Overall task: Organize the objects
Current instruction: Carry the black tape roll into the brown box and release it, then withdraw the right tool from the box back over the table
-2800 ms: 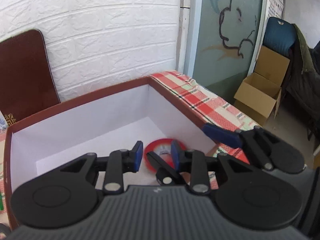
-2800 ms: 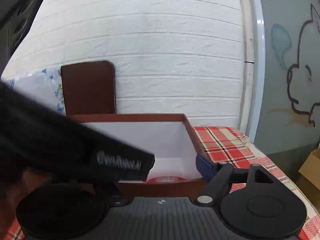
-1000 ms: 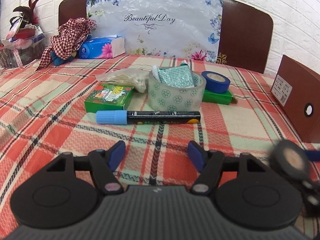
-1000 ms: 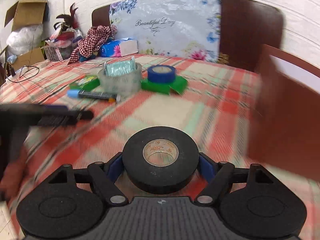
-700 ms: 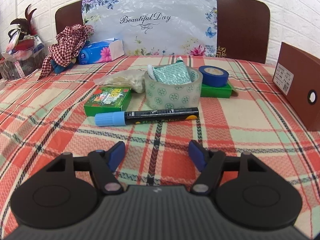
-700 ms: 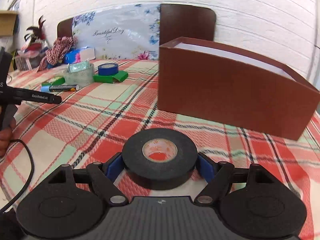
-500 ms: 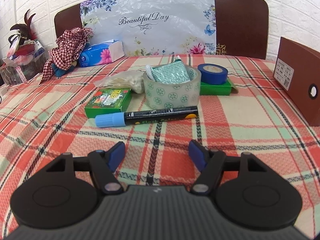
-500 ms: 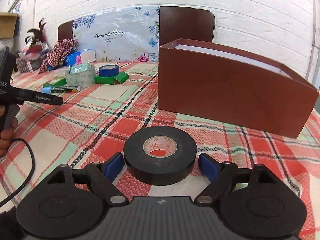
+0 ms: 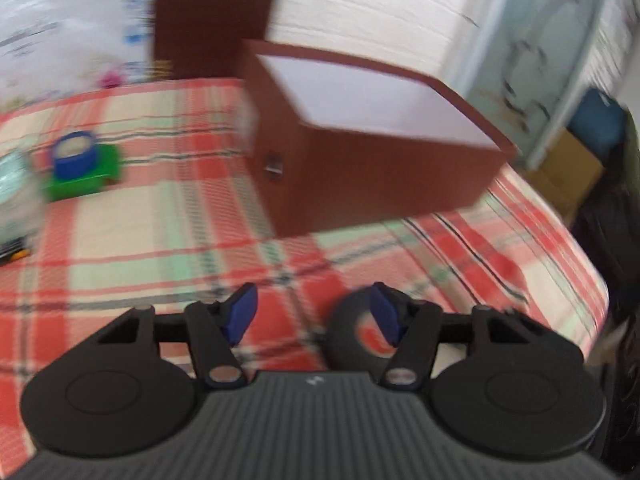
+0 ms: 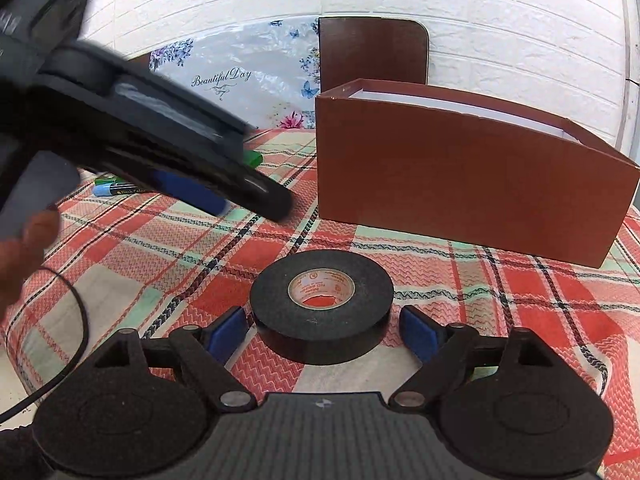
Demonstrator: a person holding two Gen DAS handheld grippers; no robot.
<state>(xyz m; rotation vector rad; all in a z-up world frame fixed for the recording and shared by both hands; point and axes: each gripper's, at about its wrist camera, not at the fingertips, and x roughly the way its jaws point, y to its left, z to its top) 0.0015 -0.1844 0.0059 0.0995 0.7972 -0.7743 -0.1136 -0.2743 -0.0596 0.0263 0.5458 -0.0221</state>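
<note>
- Black electrical tape roll (image 10: pixel 322 310) is seen flat on the plaid worktop (image 10: pixel 160 248), between the right gripper's (image 10: pixel 322 330) wide, untouching jaws.
- Left gripper (image 9: pixel 314 316) jaws are held wide, empty, near the brown box (image 9: pixel 380 160).

Black tape roll (image 10: pixel 322 303) lies flat between the parted right hand-held gripper (image 10: pixel 322 330) fingers.
</note>
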